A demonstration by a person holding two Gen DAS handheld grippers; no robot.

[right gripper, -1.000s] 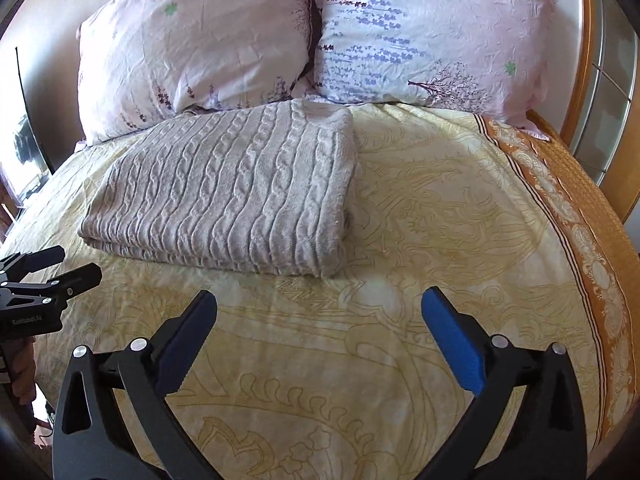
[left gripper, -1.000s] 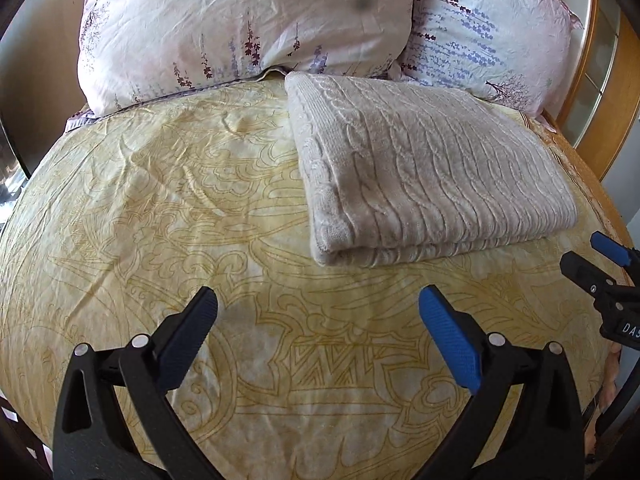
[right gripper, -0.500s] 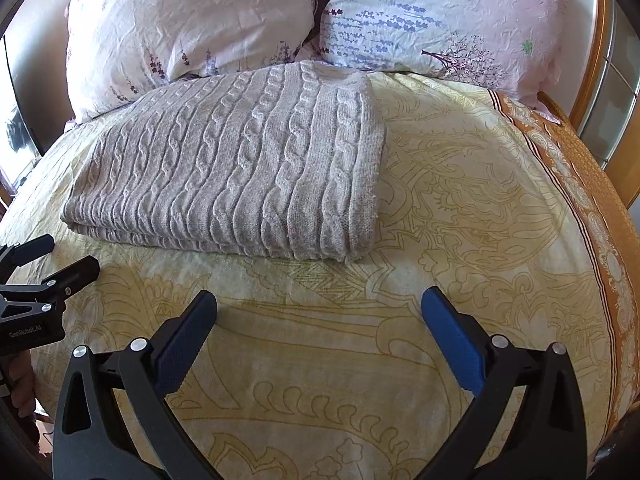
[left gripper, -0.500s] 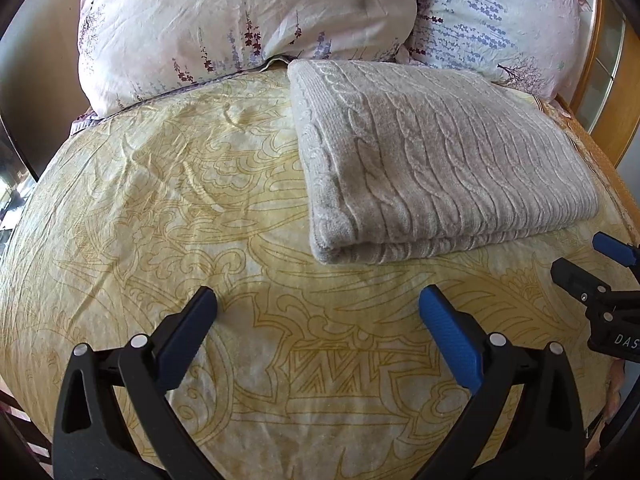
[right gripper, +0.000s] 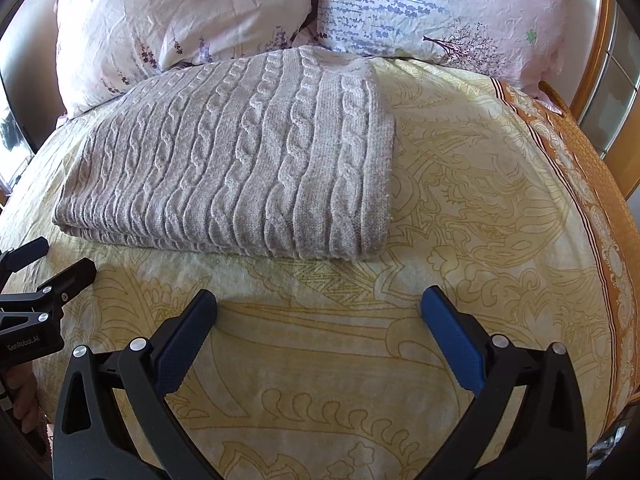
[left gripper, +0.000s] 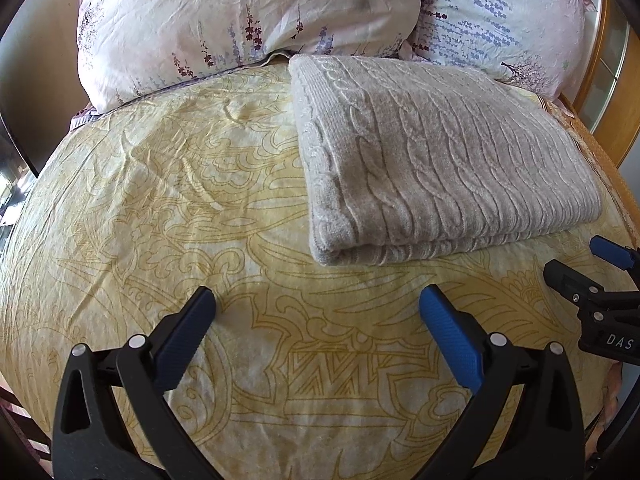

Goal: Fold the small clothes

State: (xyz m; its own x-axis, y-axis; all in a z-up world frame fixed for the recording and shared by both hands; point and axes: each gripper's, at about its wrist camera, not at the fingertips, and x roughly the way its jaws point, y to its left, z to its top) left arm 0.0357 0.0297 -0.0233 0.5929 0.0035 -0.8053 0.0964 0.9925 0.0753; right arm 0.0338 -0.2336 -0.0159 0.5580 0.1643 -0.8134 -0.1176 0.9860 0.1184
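1. Since the earlier frames, both of my grippers have advanced toward the folded knit; it now fills more of each view, and the jaw spread is unchanged.
2. My left gripper [left gripper: 316, 314], black-framed with blue pads, is spread wide and holds nothing. It hovers above the pale yellow bedspread with gold line pattern [left gripper: 160, 200], short of the knit's near left corner.
3. My right gripper [right gripper: 318, 314], of the same build, is likewise spread wide and empty. It hovers short of the knit's near right corner.
4. Each gripper appears at the edge of the other's view: the right one [left gripper: 596, 264] on the right of the left wrist view, the left one [right gripper: 48, 264] on the left of the right wrist view. Both sit near the knit's front edge, apart from it.
5. The grey cable-knit garment [right gripper: 240, 160] lies folded into a flat rectangle on the bedspread, with stacked layers visible along its near edge. No pad touches it.
6. Beyond it, its far edge meets two crumpled floral pillows: a pink-white pillow [left gripper: 240, 12] on the left and a pale blue-and-pink pillow [right gripper: 440, 8] on the right.
7. An orange patterned border [right gripper: 592, 184] runs down the bedspread's right side, beside a wooden frame [right gripper: 588, 64].
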